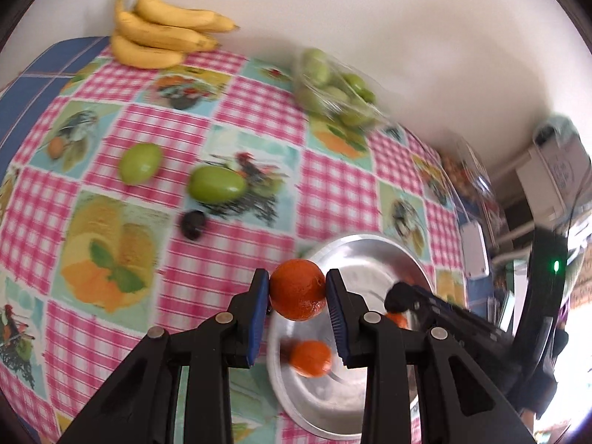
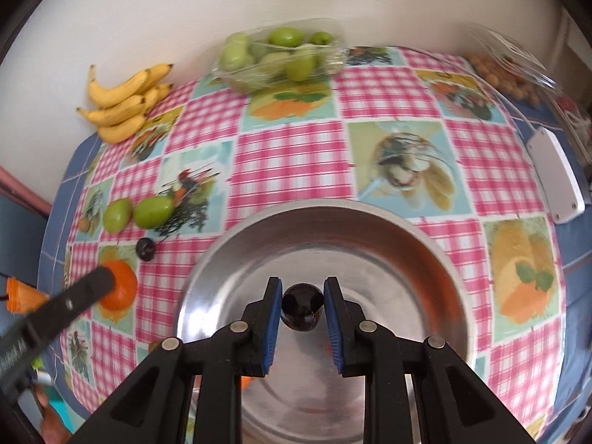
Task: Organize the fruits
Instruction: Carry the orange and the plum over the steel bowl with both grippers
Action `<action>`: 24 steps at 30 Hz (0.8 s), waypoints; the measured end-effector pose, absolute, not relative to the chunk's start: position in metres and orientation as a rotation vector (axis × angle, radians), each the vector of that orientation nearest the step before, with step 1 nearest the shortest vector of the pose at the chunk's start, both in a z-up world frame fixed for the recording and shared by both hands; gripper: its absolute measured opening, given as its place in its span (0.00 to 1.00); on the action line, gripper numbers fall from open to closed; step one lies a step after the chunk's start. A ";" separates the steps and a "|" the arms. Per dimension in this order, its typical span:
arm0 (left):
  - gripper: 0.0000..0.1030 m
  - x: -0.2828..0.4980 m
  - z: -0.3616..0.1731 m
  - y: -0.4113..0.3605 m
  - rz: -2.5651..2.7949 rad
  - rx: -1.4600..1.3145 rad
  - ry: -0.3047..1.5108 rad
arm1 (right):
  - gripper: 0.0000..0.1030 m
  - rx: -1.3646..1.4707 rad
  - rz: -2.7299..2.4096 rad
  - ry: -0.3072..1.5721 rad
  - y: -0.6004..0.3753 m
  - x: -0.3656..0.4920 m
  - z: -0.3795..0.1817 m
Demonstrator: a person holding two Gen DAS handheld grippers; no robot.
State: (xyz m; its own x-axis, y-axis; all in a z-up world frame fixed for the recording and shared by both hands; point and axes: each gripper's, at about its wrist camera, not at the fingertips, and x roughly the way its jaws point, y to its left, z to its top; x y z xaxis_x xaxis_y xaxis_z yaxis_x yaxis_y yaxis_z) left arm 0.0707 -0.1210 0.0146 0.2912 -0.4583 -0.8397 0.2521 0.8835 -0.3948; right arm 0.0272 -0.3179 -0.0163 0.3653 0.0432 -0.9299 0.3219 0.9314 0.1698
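My left gripper is shut on an orange and holds it above the near rim of the steel bowl. Another orange lies in the bowl. My right gripper is shut on a dark plum over the steel bowl. The right gripper also shows in the left wrist view, and the left gripper with its orange shows at the left of the right wrist view. Two green fruits and a dark plum lie on the checked cloth.
A bunch of bananas lies at the table's far left by the wall. A clear tray of green fruits stands at the back. A clear box of small orange fruits and a white device are at the right edge.
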 end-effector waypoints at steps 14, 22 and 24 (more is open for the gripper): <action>0.32 0.051 -0.001 -0.169 -0.556 -0.051 1.220 | 0.24 0.450 -0.279 1.173 -0.363 0.012 -0.019; 0.32 0.054 -0.015 -0.172 -0.542 -0.048 1.265 | 0.24 0.459 -0.296 1.183 -0.365 0.013 -0.029; 0.32 0.055 -0.018 -0.172 -0.536 -0.049 1.274 | 0.24 0.465 -0.300 1.186 -0.366 0.013 -0.032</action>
State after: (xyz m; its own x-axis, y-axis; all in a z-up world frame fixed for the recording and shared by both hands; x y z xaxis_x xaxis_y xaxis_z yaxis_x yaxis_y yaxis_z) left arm 0.0545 -0.1719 -0.0182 0.1873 -0.4070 -0.8940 0.3543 0.8768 -0.3250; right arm 0.0133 -0.3659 -0.0318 0.3527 0.0171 -0.9356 0.4599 0.8676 0.1893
